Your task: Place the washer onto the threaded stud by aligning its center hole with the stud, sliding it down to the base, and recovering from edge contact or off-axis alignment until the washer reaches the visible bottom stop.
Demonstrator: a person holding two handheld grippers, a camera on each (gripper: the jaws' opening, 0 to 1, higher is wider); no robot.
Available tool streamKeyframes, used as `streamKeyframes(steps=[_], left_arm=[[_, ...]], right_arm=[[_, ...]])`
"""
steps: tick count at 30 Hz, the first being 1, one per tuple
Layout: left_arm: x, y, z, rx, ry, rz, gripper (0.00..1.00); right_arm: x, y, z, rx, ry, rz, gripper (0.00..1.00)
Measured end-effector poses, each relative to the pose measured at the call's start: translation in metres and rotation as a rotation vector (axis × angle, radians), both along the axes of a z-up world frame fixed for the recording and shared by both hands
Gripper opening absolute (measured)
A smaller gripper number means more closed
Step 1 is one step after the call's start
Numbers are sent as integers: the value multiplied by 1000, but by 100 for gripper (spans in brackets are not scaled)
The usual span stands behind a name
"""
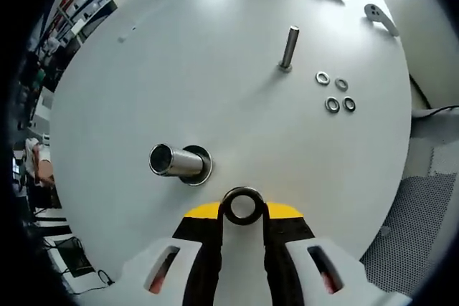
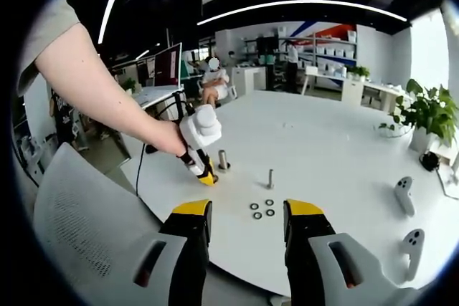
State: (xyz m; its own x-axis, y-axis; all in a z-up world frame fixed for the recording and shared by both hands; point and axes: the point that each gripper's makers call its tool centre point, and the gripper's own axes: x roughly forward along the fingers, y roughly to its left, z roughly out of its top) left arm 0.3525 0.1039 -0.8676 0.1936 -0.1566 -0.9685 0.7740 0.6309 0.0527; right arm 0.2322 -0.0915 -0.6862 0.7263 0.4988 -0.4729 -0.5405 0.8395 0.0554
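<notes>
Pinched between the left gripper's (image 1: 242, 209) yellow-tipped fingers (image 1: 198, 211) is a washer (image 1: 242, 205), held on edge just short of the thick stud (image 1: 177, 162) standing on the white table (image 1: 143, 84). A thinner stud (image 1: 289, 49) and four spare washers (image 1: 336, 92) lie beyond. Right gripper (image 2: 247, 214) hangs back, jaws wide and empty.

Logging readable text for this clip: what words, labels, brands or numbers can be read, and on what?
None can be read. The studs, washers, table and both grippers carry no visible text. Anything on the far shelf bins is too small and blurred to read.
</notes>
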Motion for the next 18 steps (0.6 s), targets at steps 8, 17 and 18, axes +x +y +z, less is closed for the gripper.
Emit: streamKeyframes(steps=[8, 17, 18], left_arm=[[5, -1, 15, -3, -21, -58, 19], [8, -7, 40, -13, -52, -101, 19], [7, -8, 41, -14, -54, -108, 19]], right_arm=[[0, 0, 0, 0, 1, 0, 42], [0, 0, 0, 0, 2, 0, 42], [0, 0, 0, 0, 2, -1, 42]])
